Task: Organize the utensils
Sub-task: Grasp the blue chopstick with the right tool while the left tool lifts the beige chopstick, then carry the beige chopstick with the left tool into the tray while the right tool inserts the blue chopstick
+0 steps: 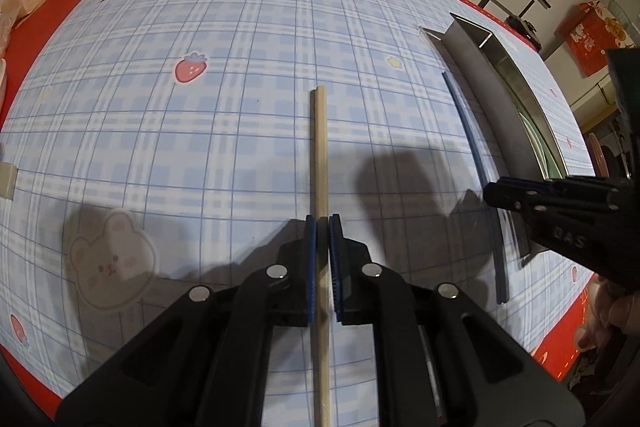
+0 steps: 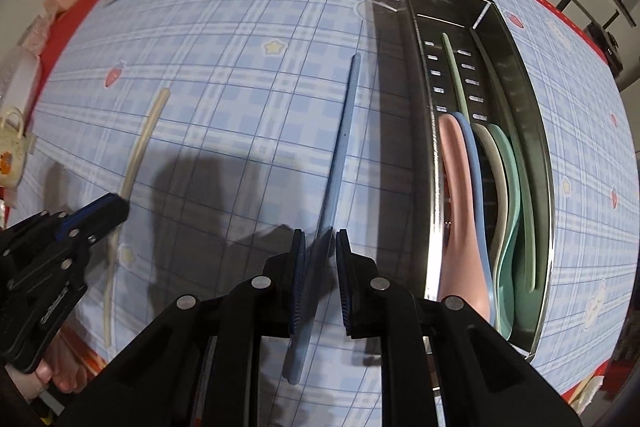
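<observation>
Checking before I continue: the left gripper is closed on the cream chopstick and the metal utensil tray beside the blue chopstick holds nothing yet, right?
Not quite. The stainless steel utensil tray already holds pink, blue, cream and green spoons, as the right wrist view shows. The left gripper does close on the cream chopstick, beside the blue chopstick.

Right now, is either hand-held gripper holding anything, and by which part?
The left hand-held gripper pinches the beige chopstick partway along. The right hand-held gripper straddles the blue chopstick, jaws not closed.

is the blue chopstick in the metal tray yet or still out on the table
Out. The blue chopstick lies on the tablecloth, left of the metal tray, between the right gripper's open fingers.
</observation>
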A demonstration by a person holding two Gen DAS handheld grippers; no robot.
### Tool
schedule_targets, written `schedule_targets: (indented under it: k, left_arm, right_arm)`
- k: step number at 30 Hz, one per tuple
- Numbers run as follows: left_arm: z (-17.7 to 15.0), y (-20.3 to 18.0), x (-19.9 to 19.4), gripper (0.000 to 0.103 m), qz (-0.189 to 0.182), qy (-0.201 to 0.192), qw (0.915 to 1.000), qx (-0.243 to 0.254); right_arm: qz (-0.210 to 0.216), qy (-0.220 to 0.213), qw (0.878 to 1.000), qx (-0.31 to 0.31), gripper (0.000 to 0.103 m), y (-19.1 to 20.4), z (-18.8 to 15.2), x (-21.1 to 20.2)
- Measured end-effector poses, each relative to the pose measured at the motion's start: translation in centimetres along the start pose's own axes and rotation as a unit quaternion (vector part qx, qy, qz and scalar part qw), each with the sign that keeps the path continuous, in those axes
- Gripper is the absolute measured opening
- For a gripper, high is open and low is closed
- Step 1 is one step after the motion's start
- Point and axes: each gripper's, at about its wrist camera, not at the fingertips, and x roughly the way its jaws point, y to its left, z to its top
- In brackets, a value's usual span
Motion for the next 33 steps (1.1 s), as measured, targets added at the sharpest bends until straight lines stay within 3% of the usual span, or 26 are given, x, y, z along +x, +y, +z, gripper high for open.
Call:
schedule_targets:
  k: [8, 10, 14, 24, 33]
  left_arm:
    - [-0.6, 0.3, -0.3, 0.011, -0.008, 0.0, 1.0, 0.001]
    - [-0.7, 0.4, -0.4, 0.011, -0.01, 0.0, 0.9999, 0.0]
    - [-0.7, 0.6, -0.4, 0.01, -0.017, 0.002, 0.9998, -0.007]
    - [-1.8, 2.9, -2.3, 0.01, -0.094, 0.008, 0.9919, -0.085]
    - [-0.8, 2.4, -5.4, 0.01, -0.1, -0.013, 0.99, -0.098]
  right_arm:
    - [-0.022, 0.004, 1.0, -0.006, 0.016, 0.9, 0.4, 0.5]
    - [-0.02, 0.002, 1.0, -0.01, 0.012, 1.2, 0.2, 0.4]
    - [0.002, 0.001, 1.0, -0.011, 0.007, 1.7, -0.2, 0.2]
    - [0.091, -0.035, 0.995, 0.003, 0.006, 2.1, -3.5, -2.9]
    - [0.131, -0.067, 0.989, 0.017, 0.006, 0.3, -4.4, -5.0]
